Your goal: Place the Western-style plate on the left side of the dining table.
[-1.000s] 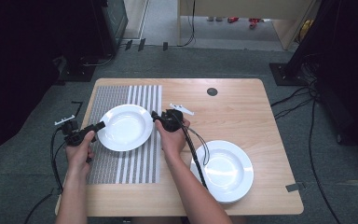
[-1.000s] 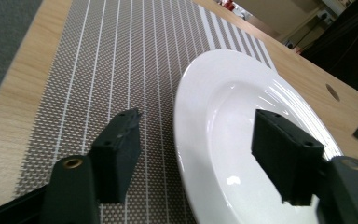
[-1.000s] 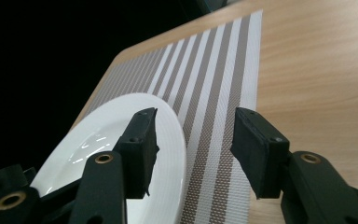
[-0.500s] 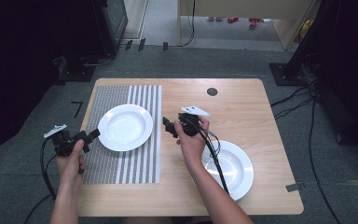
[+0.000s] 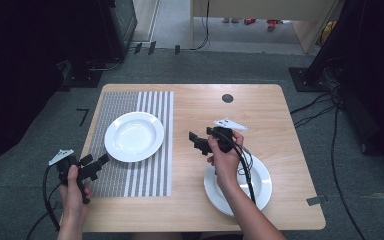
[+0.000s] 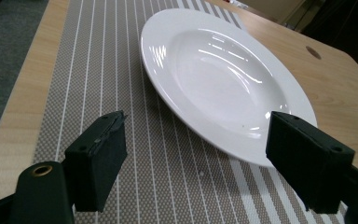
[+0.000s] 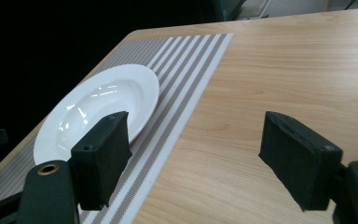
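A white deep plate (image 5: 134, 136) lies on the striped grey placemat (image 5: 145, 177) at the table's left. My left gripper (image 5: 96, 162) is off the plate's near-left rim, over the mat's front corner. Its jaws have just been opening and stand open with nothing between them. In the left gripper view the plate (image 6: 223, 79) lies just beyond the left gripper (image 6: 196, 158). My right gripper (image 5: 196, 142) hovers over bare wood to the right of the mat, pointing left at the plate (image 7: 98, 112). Its jaws have also just been opening, and the right gripper (image 7: 196, 158) holds nothing.
A second white plate (image 5: 260, 192) sits at the front right, partly under the right forearm. The wooden table (image 5: 280, 125) has a dark round hole (image 5: 227, 98) near its far edge. Cables (image 5: 330, 150) trail on the floor at the right.
Both grippers have drawn away from the plate's rim: the left toward the front-left corner, the right to the right and nearer. Both sets of jaws have widened. The plate has stayed on the mat.
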`<action>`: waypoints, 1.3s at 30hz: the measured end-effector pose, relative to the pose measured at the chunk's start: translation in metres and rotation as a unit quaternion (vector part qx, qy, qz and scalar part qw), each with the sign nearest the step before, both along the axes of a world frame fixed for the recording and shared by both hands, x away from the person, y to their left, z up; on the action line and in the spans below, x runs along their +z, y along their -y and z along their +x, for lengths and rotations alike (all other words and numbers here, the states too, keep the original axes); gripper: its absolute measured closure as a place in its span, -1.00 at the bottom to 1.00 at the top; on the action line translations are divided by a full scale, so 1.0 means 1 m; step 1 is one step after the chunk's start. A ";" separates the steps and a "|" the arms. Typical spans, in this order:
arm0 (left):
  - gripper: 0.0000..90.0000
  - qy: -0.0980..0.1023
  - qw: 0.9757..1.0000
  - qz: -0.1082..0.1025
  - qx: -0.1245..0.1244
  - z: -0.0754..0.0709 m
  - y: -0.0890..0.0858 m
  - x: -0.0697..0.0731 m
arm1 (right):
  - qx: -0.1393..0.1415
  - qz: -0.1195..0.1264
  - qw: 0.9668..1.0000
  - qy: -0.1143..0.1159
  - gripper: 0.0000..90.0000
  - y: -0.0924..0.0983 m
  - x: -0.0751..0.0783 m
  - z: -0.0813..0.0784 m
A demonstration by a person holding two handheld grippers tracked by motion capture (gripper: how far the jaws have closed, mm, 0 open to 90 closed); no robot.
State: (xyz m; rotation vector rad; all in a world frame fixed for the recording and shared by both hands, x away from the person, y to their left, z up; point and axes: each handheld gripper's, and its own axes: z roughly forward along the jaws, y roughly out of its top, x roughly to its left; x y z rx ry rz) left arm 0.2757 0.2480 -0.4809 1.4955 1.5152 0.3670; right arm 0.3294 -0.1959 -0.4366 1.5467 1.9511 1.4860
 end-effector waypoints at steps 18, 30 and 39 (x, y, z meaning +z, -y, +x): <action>-0.58 0.023 0.997 0.075 0.016 -0.035 0.014 -0.011 | -0.051 -0.009 0.998 -0.019 -0.50 0.083 -0.015 -0.030; -0.59 0.002 0.994 0.107 -0.002 -0.042 0.021 -0.026 | -0.089 -0.019 0.996 -0.019 -0.52 0.129 -0.021 -0.052; -0.59 -0.012 0.993 0.117 -0.006 -0.044 0.025 -0.034 | -0.117 -0.023 0.993 -0.026 -0.52 0.165 -0.029 -0.069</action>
